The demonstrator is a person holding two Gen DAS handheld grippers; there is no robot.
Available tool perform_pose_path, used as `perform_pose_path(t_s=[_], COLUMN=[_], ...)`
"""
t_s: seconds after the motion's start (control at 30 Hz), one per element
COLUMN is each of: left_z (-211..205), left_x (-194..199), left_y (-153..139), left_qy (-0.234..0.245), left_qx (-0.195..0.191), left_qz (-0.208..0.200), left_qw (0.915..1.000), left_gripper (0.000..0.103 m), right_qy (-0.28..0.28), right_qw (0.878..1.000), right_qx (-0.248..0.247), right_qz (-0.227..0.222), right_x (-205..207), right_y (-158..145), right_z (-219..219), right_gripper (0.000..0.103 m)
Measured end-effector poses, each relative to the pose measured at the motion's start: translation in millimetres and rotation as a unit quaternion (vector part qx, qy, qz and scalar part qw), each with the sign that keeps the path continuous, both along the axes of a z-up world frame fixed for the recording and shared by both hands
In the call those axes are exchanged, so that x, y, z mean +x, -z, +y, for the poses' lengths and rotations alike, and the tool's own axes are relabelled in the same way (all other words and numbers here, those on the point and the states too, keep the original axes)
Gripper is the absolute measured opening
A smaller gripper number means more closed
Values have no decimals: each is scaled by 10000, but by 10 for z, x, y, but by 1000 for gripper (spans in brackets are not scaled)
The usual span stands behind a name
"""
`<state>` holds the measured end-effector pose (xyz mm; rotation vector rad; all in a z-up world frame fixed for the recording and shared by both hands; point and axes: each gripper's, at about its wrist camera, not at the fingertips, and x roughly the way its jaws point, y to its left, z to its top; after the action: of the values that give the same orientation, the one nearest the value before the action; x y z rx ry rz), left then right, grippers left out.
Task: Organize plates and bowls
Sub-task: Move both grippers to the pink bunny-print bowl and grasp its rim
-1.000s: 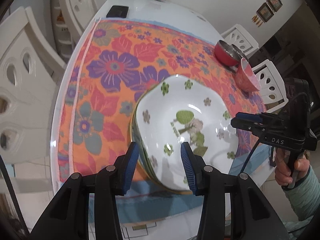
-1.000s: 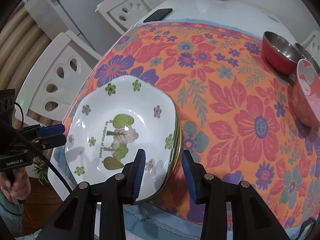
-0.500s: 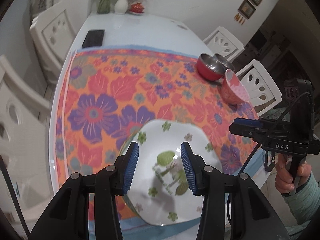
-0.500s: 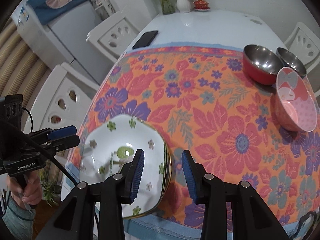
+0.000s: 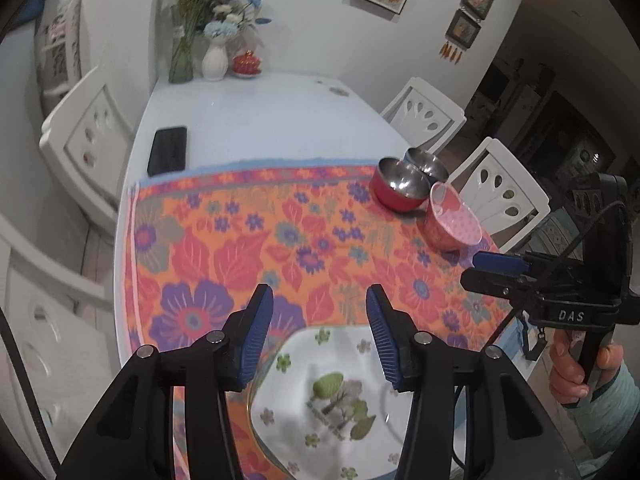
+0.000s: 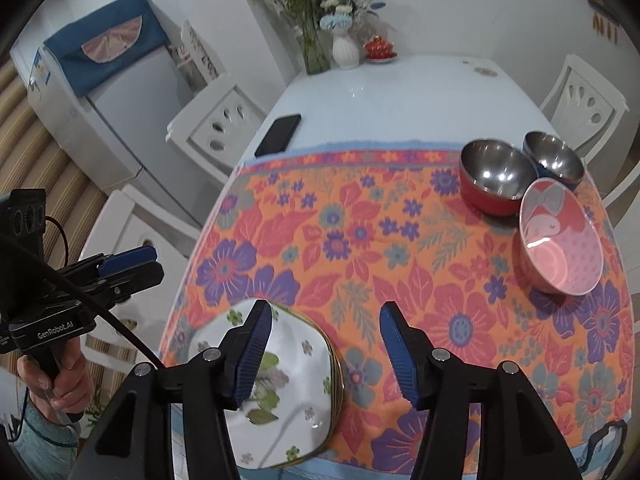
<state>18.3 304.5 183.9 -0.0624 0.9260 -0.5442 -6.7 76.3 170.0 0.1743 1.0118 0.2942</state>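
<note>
- Left gripper (image 5: 319,334): black plastic frame, ribbed blue pads, silver screw heads set behind the pads.
- Right gripper (image 6: 325,352): built alike; "DAS" is printed on its side, a black cable hangs below.
- "GenRobot.AI" is marked on the left tool's side.
- Pale teal sleeves (image 5: 610,408) are worn behind both handles.
</note>
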Motion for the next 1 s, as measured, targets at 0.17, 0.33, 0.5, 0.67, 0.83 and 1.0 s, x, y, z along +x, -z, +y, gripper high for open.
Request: perform_pose_path(t_s=[0.17,0.33,0.5,0.67,0.83,1.0], left_z=[-98,-324,-648,-1230,-1862,-2451], left_x=[147,267,379,487,553,632], left_y=[-180,-297,-333,-217,-123,110], left_qy=[181,351,495,422,407,353], left_qx=[-110,-122,-189,369,401,219], left_qz=[-257,-468,-430,-262,8,380], left_qw=[9994,9982,9977,9981,9984,9984], left_gripper=[68,68,68,68,68,68], right_qy=[196,503,1007,1560,2002,2052], right_qw=[9997,9986,9945,9874,9773,9766], right_qx=[-16,-37,-129,182,699,568], right_qz=[-127,-180,-258,-167,33,303], right_x=[23,-8,-41,29,197,464], right_y=[-178,-298,-355,-290,-139,28], right_z=[-36,-201,-653,-1353,-2231,-2846], right_gripper=[56,57,68,71,71,71])
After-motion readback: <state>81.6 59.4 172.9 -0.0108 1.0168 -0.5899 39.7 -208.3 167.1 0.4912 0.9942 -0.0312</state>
